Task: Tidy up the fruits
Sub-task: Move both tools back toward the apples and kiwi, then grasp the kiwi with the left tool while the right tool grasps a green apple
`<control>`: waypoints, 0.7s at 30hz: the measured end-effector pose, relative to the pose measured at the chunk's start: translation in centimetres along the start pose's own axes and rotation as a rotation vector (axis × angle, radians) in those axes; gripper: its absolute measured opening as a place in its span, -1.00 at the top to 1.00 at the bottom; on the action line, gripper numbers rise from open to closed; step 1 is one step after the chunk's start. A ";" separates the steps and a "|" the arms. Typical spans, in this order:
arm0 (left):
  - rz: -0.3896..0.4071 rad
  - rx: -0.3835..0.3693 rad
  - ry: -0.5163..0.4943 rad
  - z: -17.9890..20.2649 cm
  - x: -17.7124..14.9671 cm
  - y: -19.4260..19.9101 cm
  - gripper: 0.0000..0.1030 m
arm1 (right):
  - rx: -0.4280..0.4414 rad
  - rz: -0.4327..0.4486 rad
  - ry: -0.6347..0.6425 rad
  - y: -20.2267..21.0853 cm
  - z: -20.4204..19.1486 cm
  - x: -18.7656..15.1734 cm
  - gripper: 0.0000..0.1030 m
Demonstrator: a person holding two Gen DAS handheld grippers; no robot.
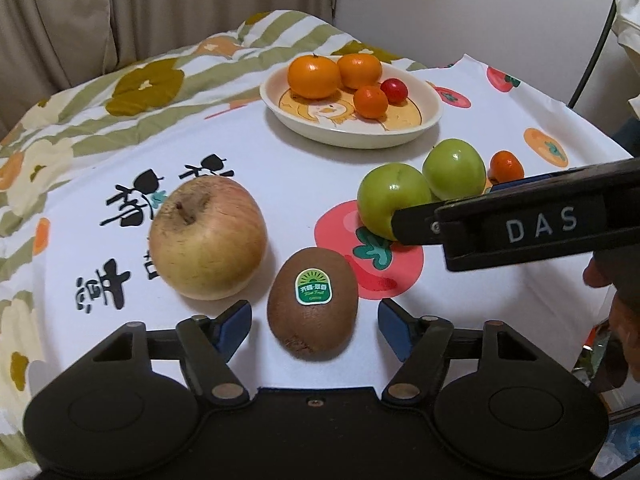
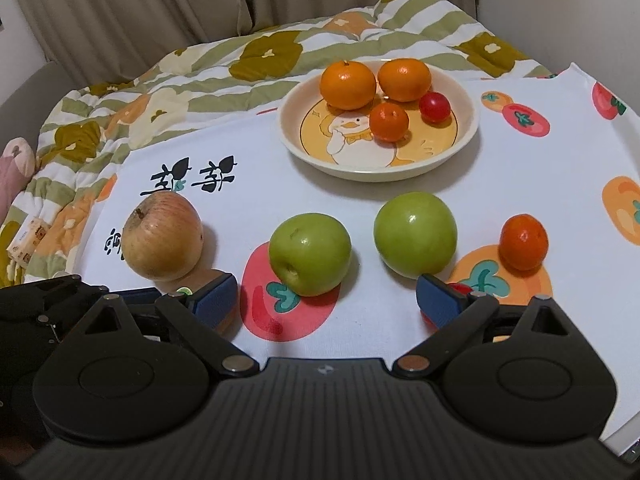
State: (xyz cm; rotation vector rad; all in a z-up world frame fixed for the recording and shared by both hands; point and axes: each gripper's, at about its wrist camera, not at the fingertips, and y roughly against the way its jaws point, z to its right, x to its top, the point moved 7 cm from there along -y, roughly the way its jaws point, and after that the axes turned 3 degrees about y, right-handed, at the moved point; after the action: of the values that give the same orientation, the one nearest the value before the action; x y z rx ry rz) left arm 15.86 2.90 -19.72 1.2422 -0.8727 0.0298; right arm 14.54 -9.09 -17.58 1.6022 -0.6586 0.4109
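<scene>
A brown kiwi (image 1: 312, 304) with a green sticker lies between the fingers of my left gripper (image 1: 314, 320), which stands open, both blue pads apart from the fruit. To the kiwi's left sits a red-yellow apple (image 1: 208, 236). My right gripper (image 2: 326, 298) is open, with one green fruit (image 2: 310, 254) just ahead of its fingertips. A second green fruit (image 2: 416, 234) and a small mandarin (image 2: 524, 242) lie further right. The cream duck plate (image 2: 472, 136) at the back holds two oranges, a small mandarin and a cherry tomato.
A white cloth (image 1: 224, 136) printed with persimmons covers the surface, over a striped floral quilt (image 2: 120, 120). Curtains hang behind. A person's hand (image 1: 616, 312) holds the right gripper at the right edge. A tissue pack (image 2: 28, 240) lies at the far left.
</scene>
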 end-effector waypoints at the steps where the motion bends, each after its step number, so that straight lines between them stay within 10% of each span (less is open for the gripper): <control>1: -0.003 -0.002 0.004 0.0 0.0 -0.2 -0.37 | -0.002 -0.003 -0.002 -0.3 0.0 0.0 -1.00; 21: -0.027 -0.001 0.083 -0.8 -0.2 -0.6 -0.02 | 0.009 -0.008 0.047 -1.6 -0.9 1.3 -0.95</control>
State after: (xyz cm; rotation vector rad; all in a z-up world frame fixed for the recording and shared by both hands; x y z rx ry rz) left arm 16.41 3.44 -20.37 1.2426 -0.7837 0.0594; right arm 16.60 -8.31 -17.91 1.5988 -0.6147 0.4453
